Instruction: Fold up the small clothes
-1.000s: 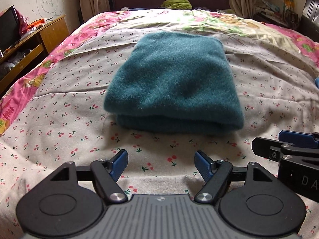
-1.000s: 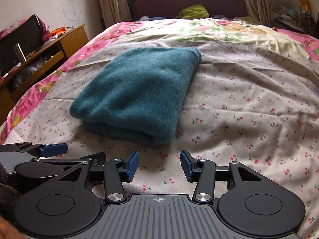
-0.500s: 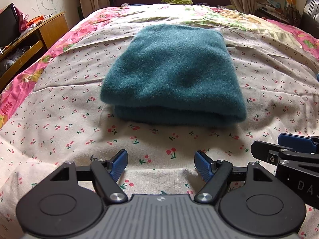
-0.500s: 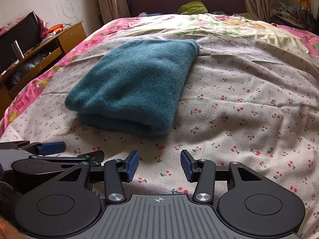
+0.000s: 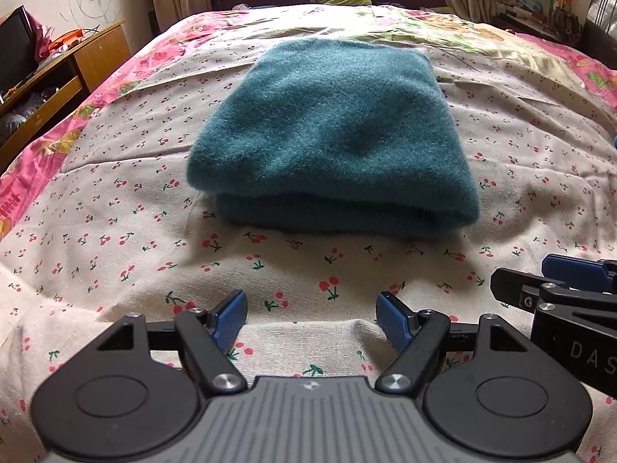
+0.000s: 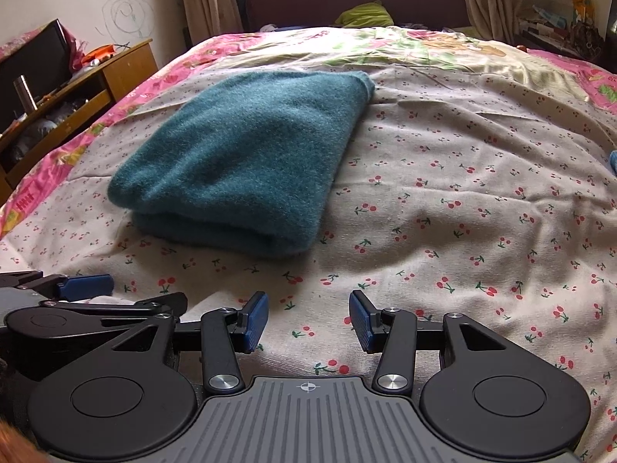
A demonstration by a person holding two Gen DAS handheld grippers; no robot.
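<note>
Since both my claws, left and right, gape wide and empty, I'd pinch the soft, light sweater by its thick near fold.

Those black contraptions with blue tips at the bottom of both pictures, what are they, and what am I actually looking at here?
They are hand-held grippers, one in each of a person's hands, each carrying a wide-angle camera that looks forward along its two fingers. One picture comes from the left gripper, the other from the right gripper. Each also catches the other gripper at its edge.

Both look across a bed covered by a cherry-print sheet. On it lies a teal garment, already folded into a thick rectangle.

Both grippers are open and hold nothing; they sit short of the garment, not touching it.
</note>
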